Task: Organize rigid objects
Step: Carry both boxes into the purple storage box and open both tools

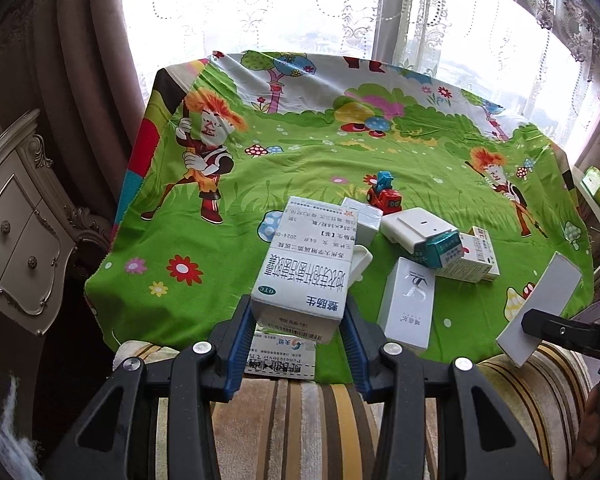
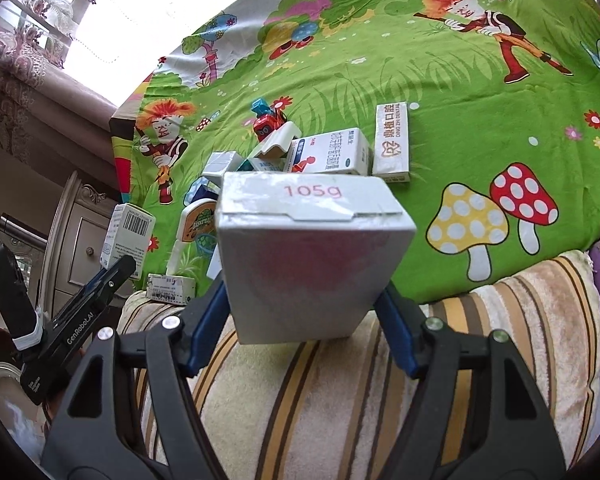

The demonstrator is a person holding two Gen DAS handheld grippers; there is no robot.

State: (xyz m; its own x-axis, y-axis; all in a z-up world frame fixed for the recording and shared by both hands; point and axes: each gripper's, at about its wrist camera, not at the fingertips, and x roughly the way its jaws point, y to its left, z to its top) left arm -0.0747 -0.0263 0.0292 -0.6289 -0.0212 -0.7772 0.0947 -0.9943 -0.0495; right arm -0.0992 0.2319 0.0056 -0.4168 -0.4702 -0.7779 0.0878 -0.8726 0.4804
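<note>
A white medicine box [image 1: 306, 280] was held aloft; a silvery carton [image 2: 312, 256] (marked 105g) was likewise raised.

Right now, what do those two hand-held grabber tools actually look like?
Both match. The left gripper and right gripper have glossy black plastic linkage arms joined by round silver bolts, ending in flat blue fingers. White "GenRobot.AI" lettering runs along the left one's side. No cables or sleeves show.
</note>
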